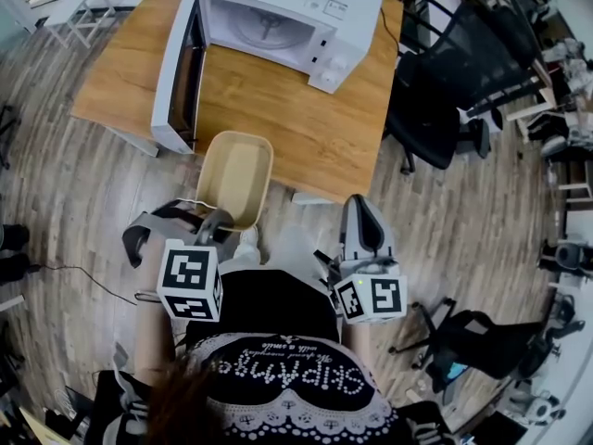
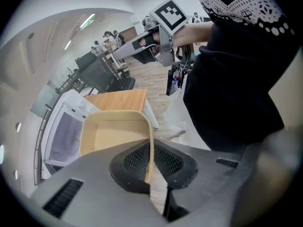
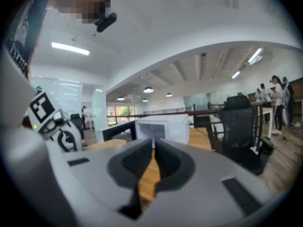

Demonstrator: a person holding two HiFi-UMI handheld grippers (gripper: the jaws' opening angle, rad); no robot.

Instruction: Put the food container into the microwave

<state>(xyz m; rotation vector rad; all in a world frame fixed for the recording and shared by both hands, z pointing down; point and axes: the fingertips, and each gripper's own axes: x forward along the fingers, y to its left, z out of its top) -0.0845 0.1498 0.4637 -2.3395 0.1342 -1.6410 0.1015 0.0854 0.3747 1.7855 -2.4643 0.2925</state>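
A beige, empty food container (image 1: 235,176) hangs in the air just off the near edge of the wooden table (image 1: 306,128). My left gripper (image 1: 217,225) is shut on its near rim; in the left gripper view the container's wall (image 2: 149,148) is pinched between the black pads. The white microwave (image 1: 278,21) stands on the table's far side with its door (image 1: 176,72) swung open to the left and its cavity bare. My right gripper (image 1: 363,213) is shut on nothing, held off the table's near edge, pointing toward the microwave (image 3: 161,126).
A black office chair (image 1: 445,82) stands right of the table, another chair (image 1: 463,336) at my lower right. A cable (image 1: 79,276) runs over the wooden floor on the left. White chairs (image 1: 88,7) stand at the far left.
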